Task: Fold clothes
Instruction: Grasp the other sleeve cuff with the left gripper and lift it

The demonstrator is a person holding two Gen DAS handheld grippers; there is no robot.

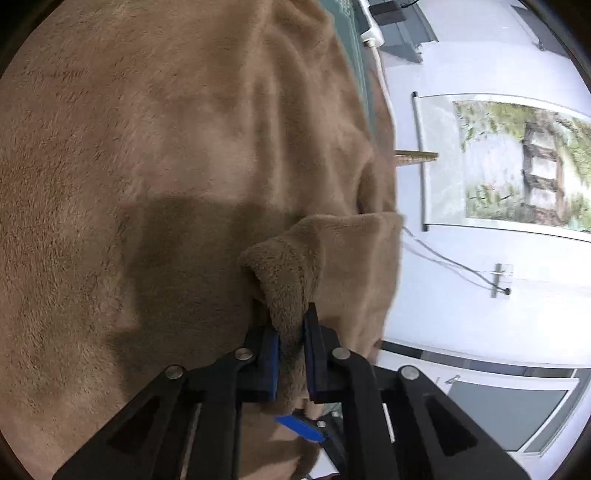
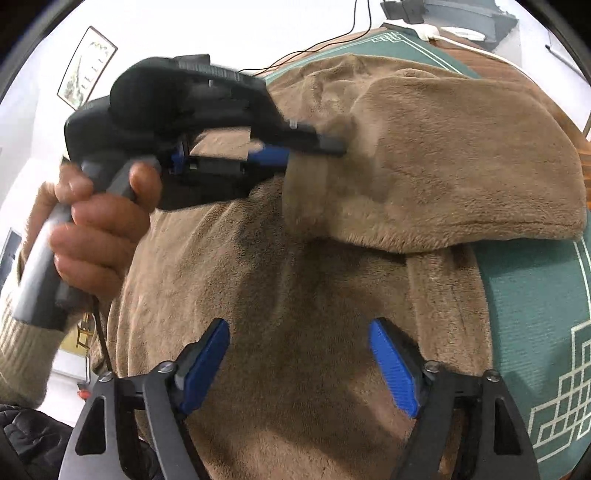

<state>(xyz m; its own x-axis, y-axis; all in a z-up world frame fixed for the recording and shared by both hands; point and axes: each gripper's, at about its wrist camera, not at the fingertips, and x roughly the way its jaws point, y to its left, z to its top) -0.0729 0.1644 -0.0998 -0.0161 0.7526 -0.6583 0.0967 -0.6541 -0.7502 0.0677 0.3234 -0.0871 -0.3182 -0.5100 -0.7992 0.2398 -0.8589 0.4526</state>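
A tan fleece garment [image 1: 155, 155] fills the left wrist view and lies spread on the table in the right wrist view [image 2: 295, 295]. My left gripper [image 1: 291, 350] is shut on a bunched edge of the garment [image 1: 291, 291] and holds it lifted. In the right wrist view the left gripper [image 2: 314, 146] carries a flap of the garment [image 2: 461, 177] raised over the rest, held by a person's hand [image 2: 99, 218]. My right gripper [image 2: 299, 365] is open and empty, hovering just above the garment's lower part.
A green mat with white line pattern [image 2: 535, 314] covers the table under the garment. A white wall with a hanging picture [image 1: 517, 162] and a cable [image 1: 443, 258] is beside the table. Dark devices [image 2: 461, 18] sit at the table's far end.
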